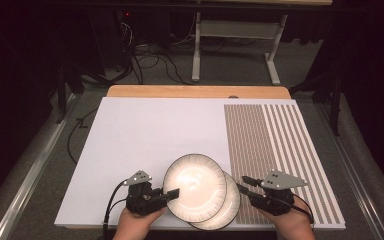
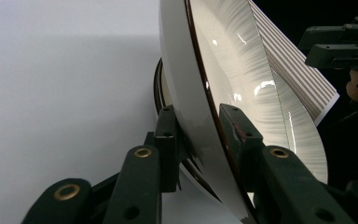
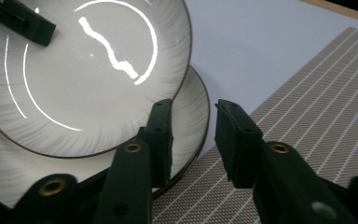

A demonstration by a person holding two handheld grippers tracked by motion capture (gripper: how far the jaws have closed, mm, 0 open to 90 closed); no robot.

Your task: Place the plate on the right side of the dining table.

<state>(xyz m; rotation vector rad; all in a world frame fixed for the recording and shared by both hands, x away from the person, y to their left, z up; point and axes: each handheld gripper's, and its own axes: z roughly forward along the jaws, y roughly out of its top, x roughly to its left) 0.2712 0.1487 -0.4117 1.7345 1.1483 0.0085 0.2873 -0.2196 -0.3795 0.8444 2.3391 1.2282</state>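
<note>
Both hands enter at the near edge of the desk (image 1: 130,125), palms down, each gripping a tool that points inward toward the other. Left tool (image 1: 172,192) is clamped on the rim of the upper plate (image 1: 195,185) — one jaw under, one over — holding it tilted above the lower plate (image 1: 230,202). Lower plate lies flat, its right edge touching the striped mat (image 1: 280,160). Right tool (image 1: 244,184) sits just beside that plate's right rim, its jaws apart and gripping nothing — one over the rim, one over the mat.
</note>
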